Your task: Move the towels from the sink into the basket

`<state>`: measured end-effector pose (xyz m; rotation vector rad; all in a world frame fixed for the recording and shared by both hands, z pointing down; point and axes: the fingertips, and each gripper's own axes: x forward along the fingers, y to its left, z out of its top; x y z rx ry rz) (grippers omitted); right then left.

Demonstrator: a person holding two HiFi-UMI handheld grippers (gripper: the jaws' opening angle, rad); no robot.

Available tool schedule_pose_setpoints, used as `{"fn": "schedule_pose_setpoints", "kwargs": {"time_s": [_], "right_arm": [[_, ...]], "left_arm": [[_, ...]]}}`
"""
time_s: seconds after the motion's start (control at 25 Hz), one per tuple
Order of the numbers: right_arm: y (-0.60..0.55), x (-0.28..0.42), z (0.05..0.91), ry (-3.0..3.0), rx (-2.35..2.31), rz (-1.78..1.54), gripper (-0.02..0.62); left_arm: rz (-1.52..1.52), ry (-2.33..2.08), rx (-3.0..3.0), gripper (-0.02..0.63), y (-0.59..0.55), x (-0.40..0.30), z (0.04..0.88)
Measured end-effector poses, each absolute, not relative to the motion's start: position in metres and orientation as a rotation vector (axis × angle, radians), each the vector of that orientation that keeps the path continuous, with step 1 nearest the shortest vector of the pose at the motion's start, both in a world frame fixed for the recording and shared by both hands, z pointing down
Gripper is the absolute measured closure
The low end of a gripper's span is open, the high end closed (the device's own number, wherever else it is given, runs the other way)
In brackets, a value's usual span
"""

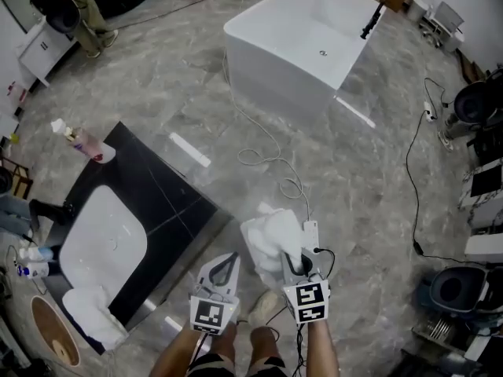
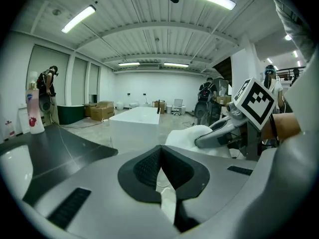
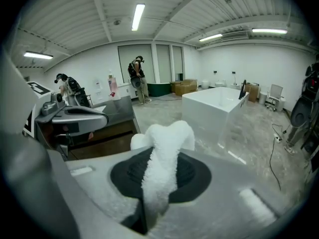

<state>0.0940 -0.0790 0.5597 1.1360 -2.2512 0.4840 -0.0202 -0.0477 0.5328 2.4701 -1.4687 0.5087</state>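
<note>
My right gripper (image 1: 289,256) is shut on a white towel (image 1: 269,236), which bunches up over the grey floor just right of the black counter (image 1: 161,195). In the right gripper view the towel (image 3: 166,139) is pinched between the pads of that gripper (image 3: 160,156) and sticks out past the tips. Close to its left, my left gripper (image 1: 229,259) has its jaws together with nothing in them; the left gripper view shows the left gripper's (image 2: 160,152) pads meeting. A second white towel (image 1: 94,318) lies at the near end of the white sink (image 1: 104,242). A brown woven basket (image 1: 49,334) stands at the lower left.
A white bathtub (image 1: 302,42) stands ahead with a cable (image 1: 267,154) trailing across the floor from it. A pump bottle (image 1: 78,141) stands on the counter's far corner, and small bottles (image 1: 31,262) stand beside the sink. A person (image 1: 72,8) is at the far left.
</note>
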Motion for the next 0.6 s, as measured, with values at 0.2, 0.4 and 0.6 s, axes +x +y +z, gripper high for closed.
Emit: {"fn": "schedule_pose_setpoints", "kwargs": {"time_s": [0.2, 0.4, 0.6], "right_arm": [[-0.077, 0.100, 0.644, -2.220, 1.101, 0.541, 0.531], [-0.075, 0.106, 0.733, -2.192, 1.071, 0.586, 0.531], [-0.071, 0.114, 0.822, -2.171, 1.055, 0.623, 0.531]], "left_arm": [[0.559, -1.468, 2.396, 0.598, -0.049, -0.024, 0.611], [0.600, -1.443, 2.338, 0.598, -0.046, -0.024, 0.694], [0.589, -1.424, 2.261, 0.597, -0.043, -0.013, 0.772]]}}
